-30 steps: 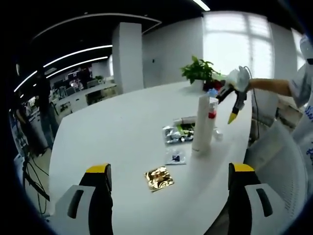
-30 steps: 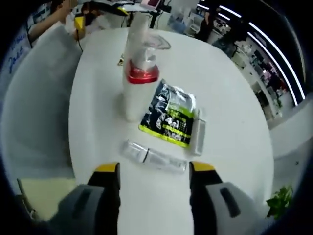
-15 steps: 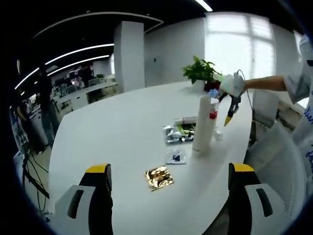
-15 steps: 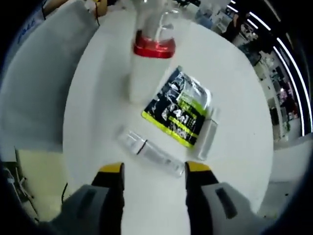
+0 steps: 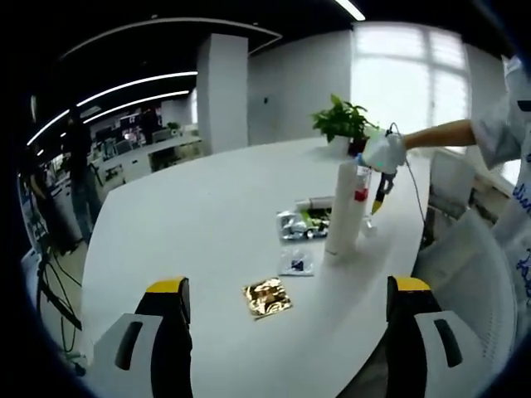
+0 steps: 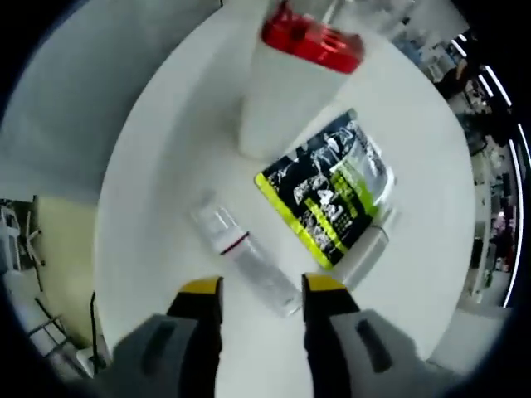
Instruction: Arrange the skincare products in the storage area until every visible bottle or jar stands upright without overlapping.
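Right tool (image 6: 261,286) over lying clear tube (image 6: 243,259)
Both tools' jaws stand apart; left tool (image 5: 286,286) hangs above the desk (image 5: 207,224).

White bottle (image 6: 278,116) with red collar; black-and-lime sachet (image 6: 332,199); gold foil packet (image 5: 266,298).

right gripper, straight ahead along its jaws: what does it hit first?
Most likely the clear tube lying flat on the white table: its near end sits between the right gripper jaws, which stand open. Beyond it lie the black and green sachet and the red-collared bottle. Depth is uncertain.
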Motion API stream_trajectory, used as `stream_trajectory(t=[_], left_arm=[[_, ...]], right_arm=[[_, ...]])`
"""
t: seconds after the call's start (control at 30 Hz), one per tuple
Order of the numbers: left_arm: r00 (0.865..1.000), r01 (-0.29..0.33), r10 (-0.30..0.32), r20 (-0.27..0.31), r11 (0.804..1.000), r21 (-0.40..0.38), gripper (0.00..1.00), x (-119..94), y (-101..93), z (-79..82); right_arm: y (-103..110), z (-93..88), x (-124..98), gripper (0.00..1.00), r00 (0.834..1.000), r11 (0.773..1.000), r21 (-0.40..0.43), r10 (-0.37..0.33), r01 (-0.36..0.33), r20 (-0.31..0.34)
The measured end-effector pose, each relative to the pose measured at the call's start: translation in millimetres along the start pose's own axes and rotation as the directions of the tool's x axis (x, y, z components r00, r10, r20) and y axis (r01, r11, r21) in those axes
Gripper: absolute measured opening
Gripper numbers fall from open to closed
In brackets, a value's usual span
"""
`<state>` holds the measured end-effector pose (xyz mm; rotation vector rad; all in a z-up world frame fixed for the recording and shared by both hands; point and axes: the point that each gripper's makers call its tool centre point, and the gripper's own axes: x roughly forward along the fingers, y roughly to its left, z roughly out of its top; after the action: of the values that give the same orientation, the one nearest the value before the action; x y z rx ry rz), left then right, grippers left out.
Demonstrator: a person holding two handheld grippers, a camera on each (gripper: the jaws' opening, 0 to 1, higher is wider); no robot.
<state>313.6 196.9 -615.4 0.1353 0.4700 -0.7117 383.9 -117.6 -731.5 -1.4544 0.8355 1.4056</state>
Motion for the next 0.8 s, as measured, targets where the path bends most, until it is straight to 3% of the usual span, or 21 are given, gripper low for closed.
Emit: stream_trajectory(t=[0.33,0.8], left_arm=[[1.0,-0.002,0.002,-0.002,1.0,-0.009,0.95,-1,-0.3,-1.3],[1.0,0.004,-0.004,-0.001,1.0,-0.021,0.94,2,-1.1,-1.9]], right_arm=[[5,4.0,12,0.31,0.995,0.992,-0.067,0.104,-0.104,0.005],[14,4.7,20,0.24,0.984,0.982,-0.058,0.178,-0.177,0.019]])
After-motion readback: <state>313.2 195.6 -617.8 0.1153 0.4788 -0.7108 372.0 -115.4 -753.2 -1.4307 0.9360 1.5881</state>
